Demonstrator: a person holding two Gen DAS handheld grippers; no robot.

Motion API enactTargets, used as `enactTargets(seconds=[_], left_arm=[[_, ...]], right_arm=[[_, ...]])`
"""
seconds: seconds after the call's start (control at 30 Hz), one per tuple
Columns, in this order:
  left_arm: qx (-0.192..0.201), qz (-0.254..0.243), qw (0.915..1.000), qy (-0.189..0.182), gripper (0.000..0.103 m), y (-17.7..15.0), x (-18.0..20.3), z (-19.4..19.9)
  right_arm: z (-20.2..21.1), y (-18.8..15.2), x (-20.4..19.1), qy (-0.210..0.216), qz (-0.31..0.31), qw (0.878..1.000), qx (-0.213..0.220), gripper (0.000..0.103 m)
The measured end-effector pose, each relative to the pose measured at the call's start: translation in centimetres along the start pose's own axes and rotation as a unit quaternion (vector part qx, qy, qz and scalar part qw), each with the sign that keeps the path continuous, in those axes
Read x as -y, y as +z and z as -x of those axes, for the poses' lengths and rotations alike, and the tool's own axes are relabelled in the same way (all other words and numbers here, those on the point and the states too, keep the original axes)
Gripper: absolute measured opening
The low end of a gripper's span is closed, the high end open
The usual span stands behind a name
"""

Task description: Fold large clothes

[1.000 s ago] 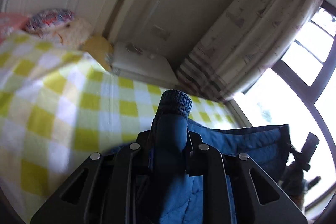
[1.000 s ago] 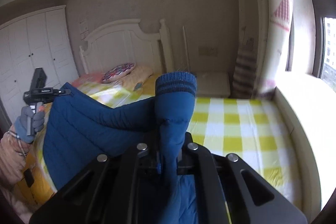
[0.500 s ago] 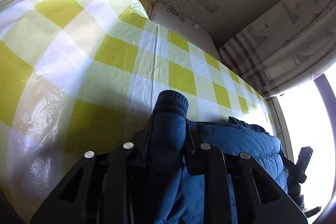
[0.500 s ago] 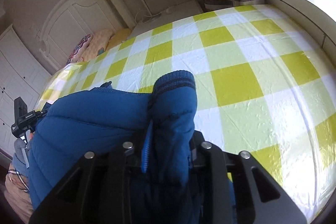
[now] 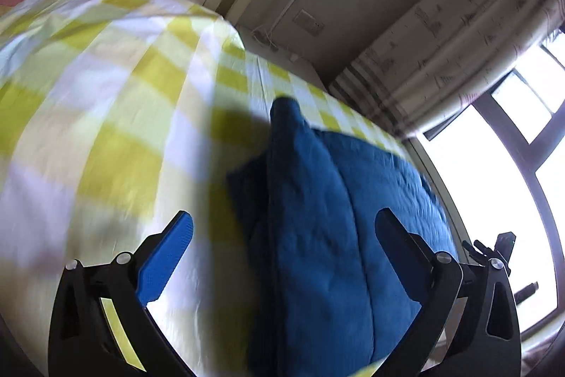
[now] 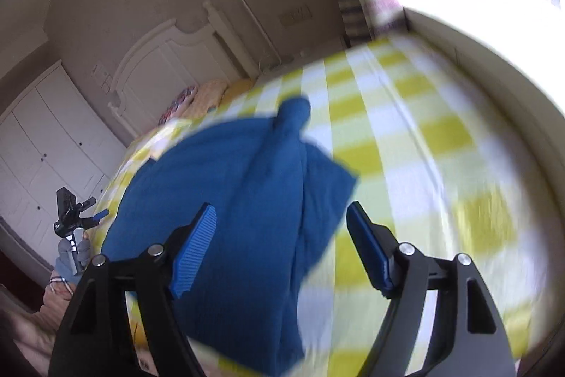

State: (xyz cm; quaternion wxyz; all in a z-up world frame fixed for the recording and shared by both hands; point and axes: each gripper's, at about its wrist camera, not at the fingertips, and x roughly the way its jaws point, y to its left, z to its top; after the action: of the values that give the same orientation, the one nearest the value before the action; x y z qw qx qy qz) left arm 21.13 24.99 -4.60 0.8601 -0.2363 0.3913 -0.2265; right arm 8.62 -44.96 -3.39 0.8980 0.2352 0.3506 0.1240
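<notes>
A blue quilted jacket (image 5: 328, 218) lies on the bed with the yellow and white checked sheet (image 5: 106, 129). One sleeve runs along its top toward the headboard. My left gripper (image 5: 284, 228) is open and empty, its jaws wide apart above the jacket's left edge. In the right wrist view the same jacket (image 6: 240, 200) lies flat with a sleeve (image 6: 293, 115) pointing away. My right gripper (image 6: 280, 221) is open and empty just above it. The left gripper also shows at the far left of the right wrist view (image 6: 72, 214), held in a gloved hand.
A white headboard (image 6: 162, 66) and pillows (image 6: 197, 98) are at the far end of the bed (image 6: 423, 136). A white wardrobe (image 6: 46, 143) stands on the left. Curtains (image 5: 459, 41) and a bright window (image 5: 494, 172) flank the bed's right side, with a pale ledge (image 6: 476, 34).
Both grippers let go of the jacket sleeves and opened wide. The jacket dropped from held up to lying on the bed. Both grippers have drawn back above it.
</notes>
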Motion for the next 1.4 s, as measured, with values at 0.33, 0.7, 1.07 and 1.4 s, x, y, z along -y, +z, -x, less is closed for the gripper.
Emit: enactTargets(seconds=[0.33,0.7,1.07,1.4], left_arm=[[-0.048,-0.009,0.9987,-0.016,0.099,-7.4,1.1,-1.9],[-0.006,0.012,0.9995,-0.027,0.047,-14.4,2.9,1.3],[0.000,0.015,0.9999,-0.006,0.058,-15.9,2.6,3.1],[0.207,-0.102,0.9621,0.145,0.099,-6.7,12.1,10.4]], right_arm=[[-0.8,-8.5,-2.0,0.028,0.011,0.999,-0.036,0.061],[-2.2,-7.4,-4.1,-0.021,0.078,0.996,-0.024,0.028],[0.7,-10.9,-4.2,0.000,0.075,0.997,-0.033,0.029],[6.8,-0.2,-9.7,-0.058,0.123,0.977,0.162,0.101]])
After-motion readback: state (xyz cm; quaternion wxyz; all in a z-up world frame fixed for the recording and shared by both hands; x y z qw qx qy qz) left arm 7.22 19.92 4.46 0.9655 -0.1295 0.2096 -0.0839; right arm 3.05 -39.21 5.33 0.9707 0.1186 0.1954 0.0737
